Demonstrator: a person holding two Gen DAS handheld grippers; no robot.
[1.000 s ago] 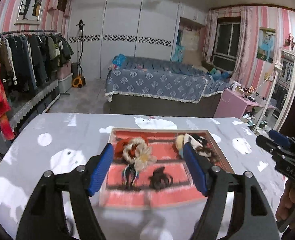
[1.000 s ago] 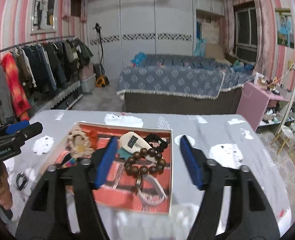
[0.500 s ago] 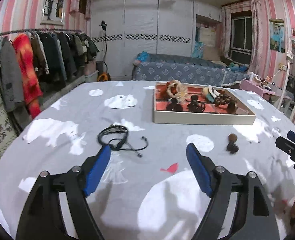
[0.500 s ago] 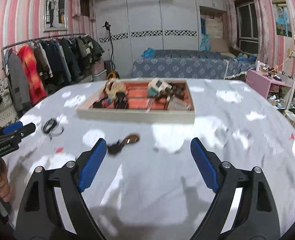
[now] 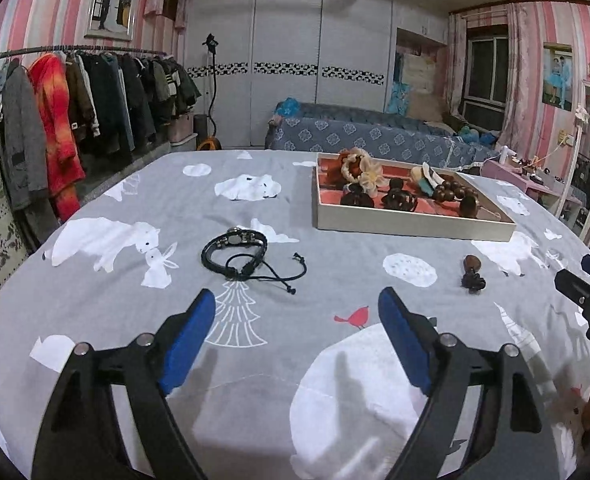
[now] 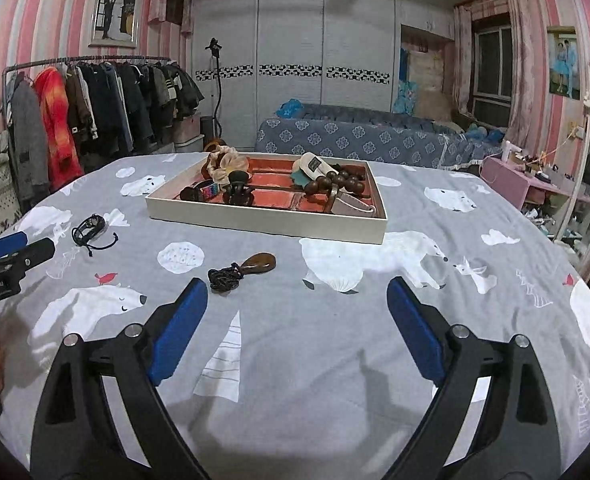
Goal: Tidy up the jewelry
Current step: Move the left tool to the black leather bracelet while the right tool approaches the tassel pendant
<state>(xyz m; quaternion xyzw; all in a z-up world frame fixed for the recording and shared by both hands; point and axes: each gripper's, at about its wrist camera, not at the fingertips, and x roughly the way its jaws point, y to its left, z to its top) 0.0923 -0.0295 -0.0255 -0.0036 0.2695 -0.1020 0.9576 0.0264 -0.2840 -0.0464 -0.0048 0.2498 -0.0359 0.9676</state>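
A white tray (image 5: 411,227) with a red floor holds scrunchies, hair claws, a wooden bead bracelet and other pieces; it also shows in the right wrist view (image 6: 263,227). A black cord bracelet (image 5: 235,250) lies on the grey cloth ahead of my open, empty left gripper (image 5: 297,334); it also shows in the right wrist view (image 6: 90,227). A brown pendant on a black cord (image 6: 251,266) lies just ahead of my open, empty right gripper (image 6: 297,326); it also shows in the left wrist view (image 5: 472,270).
The table (image 6: 335,340) has a grey cloth with white bears. A clothes rack (image 5: 75,120) stands to the left, a bed (image 6: 355,140) behind, a pink side table (image 6: 535,184) at the right.
Both grippers pulled back and down from over the tray to low above the near side of the table. The loose bracelet and pendant came into view. Both stay open.
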